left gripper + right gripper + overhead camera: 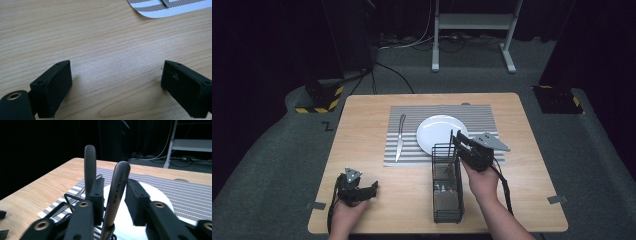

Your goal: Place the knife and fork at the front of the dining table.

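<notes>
Flanking a smooth metal handle (pixel 117 192), right claw (pixel 113 195) stands barely open; left claw (pixel 115 87) gapes empty.

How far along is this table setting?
Done: the knife lies on the mat left of the plate. In hand: the right gripper has its jaws around a handle in the caddy; grip unclear. Left: that piece and a second handle beside it are still in the caddy. The left gripper rests open.

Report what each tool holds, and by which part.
Left tool: nothing. Right tool: straddles the upper handle of a utensil in the basket; a gap shows, so no grip yet.
</notes>
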